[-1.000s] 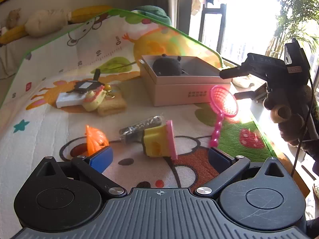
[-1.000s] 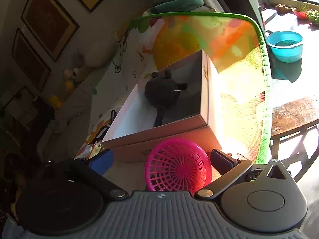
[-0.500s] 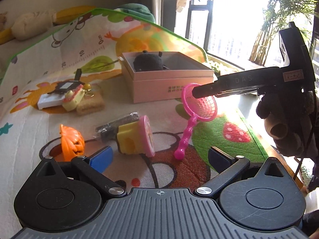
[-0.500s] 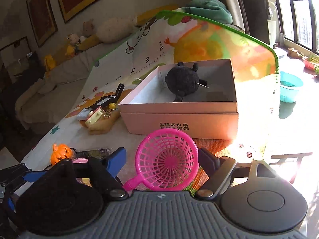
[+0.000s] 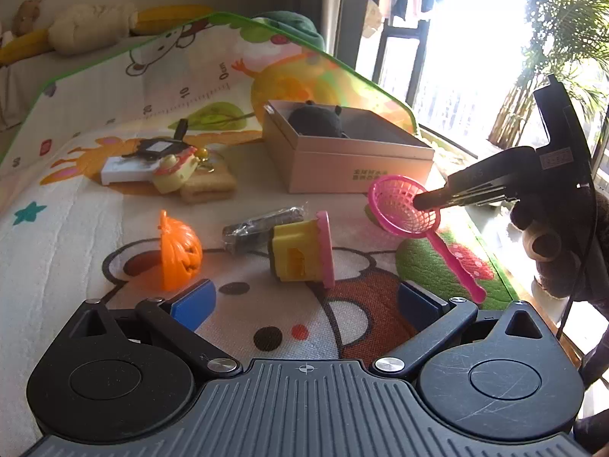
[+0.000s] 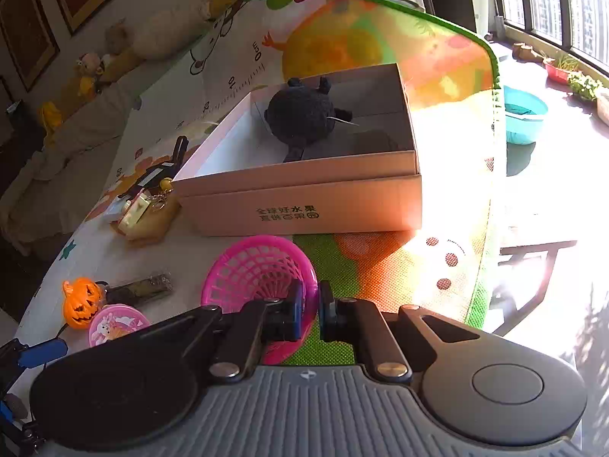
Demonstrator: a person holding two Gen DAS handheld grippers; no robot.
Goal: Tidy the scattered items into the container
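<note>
Right hand-held gripper (image 6: pixel 311 314) now clamped on net (image 6: pixel 262 272) rim; was open around it 0.5 s ago. Net lower centre of frame, lifted off mat, just short of box (image 6: pixel 304 198). Left hand-held gripper (image 5: pixel 304 301) wide open, empty. Next: carry to box.

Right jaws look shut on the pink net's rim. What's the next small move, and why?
Probably lift the pink plastic scoop net and carry it forward over the open cardboard box: the right gripper pinches its rim, and the box sits just ahead.
</note>
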